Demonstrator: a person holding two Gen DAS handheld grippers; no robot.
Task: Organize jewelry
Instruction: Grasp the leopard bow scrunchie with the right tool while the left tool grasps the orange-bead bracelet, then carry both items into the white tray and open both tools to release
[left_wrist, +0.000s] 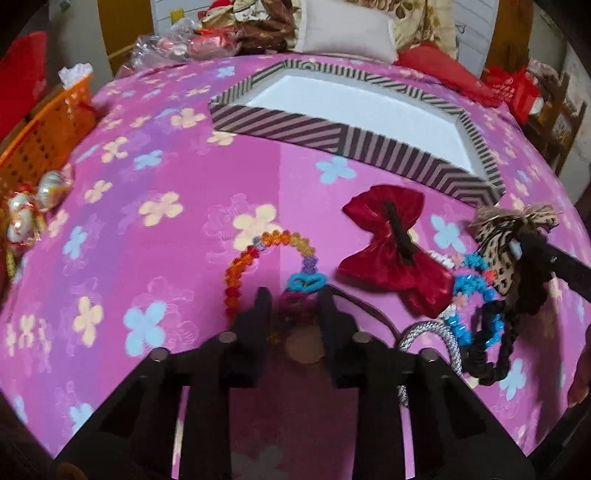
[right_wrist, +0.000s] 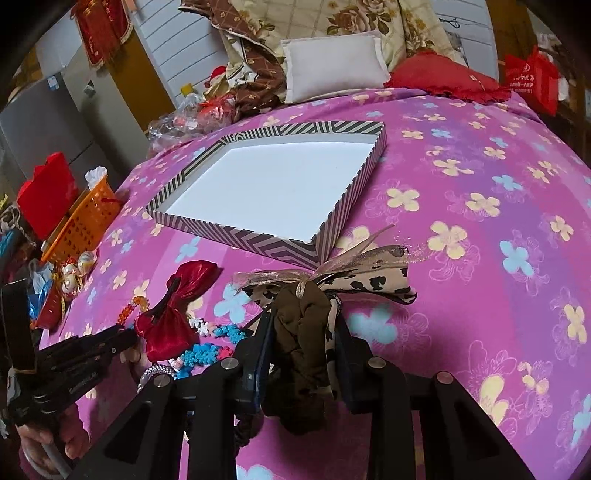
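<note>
On the pink flowered bedspread my left gripper (left_wrist: 294, 306) is shut on the magenta stretch of a rainbow bead bracelet (left_wrist: 258, 240); the rest of the ring arches ahead of the fingers. A red satin bow (left_wrist: 391, 240) lies to its right, beside a blue bead bracelet (left_wrist: 472, 284), a silver cord (left_wrist: 443, 332) and a black braided band (left_wrist: 487, 354). My right gripper (right_wrist: 303, 325) is shut on a leopard-print bow with a dark brown scrunchie (right_wrist: 303, 332), held just above the cover. An open striped box (right_wrist: 258, 243) with a white inside sits beyond both.
An orange basket (right_wrist: 88, 225) and wrapped sweets (left_wrist: 33, 206) sit at the bed's left edge. Pillows (right_wrist: 332, 70) and a red cushion (right_wrist: 443, 81) lie at the head. A hand (right_wrist: 48, 439) holds the left gripper (right_wrist: 125, 339) low at the left.
</note>
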